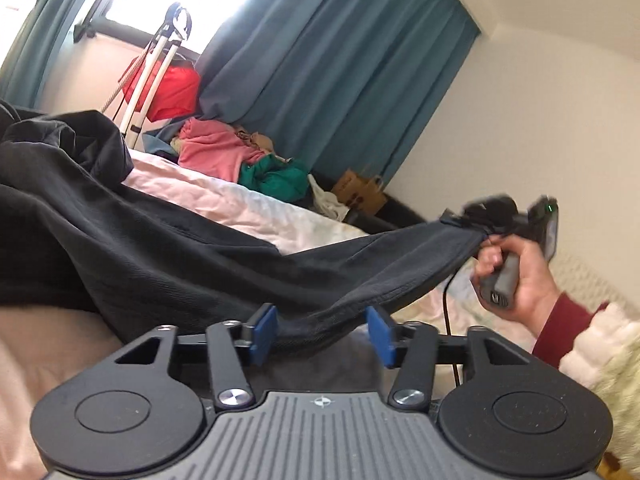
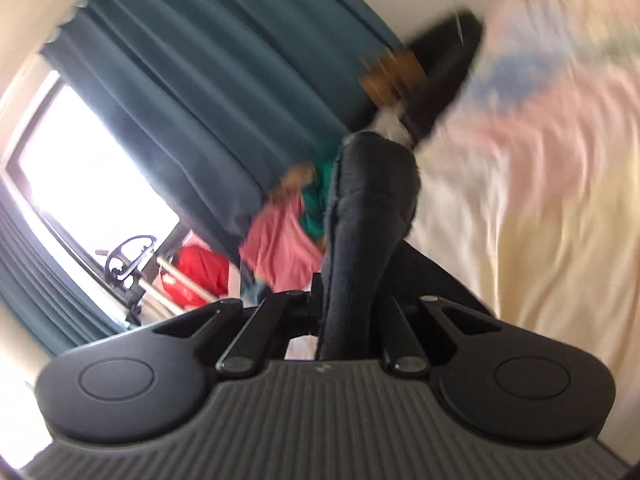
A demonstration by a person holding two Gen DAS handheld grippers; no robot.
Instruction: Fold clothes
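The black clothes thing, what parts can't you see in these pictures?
- Left wrist view: the black garment runs off the left edge, so its type and full shape stay unknown.
- Left wrist view: its hem sags between the left gripper pads, hiding whether they touch it.
- Right wrist view: bunched cloth covers the right gripper fingertips.
- Right wrist view: motion blur smears the bed and the clothes pile.

A dark garment [image 1: 168, 248] is draped between the parted pads [image 1: 264, 330] of the left gripper [image 1: 322, 332] and pinched ahead-right by the right gripper [image 1: 486, 216]
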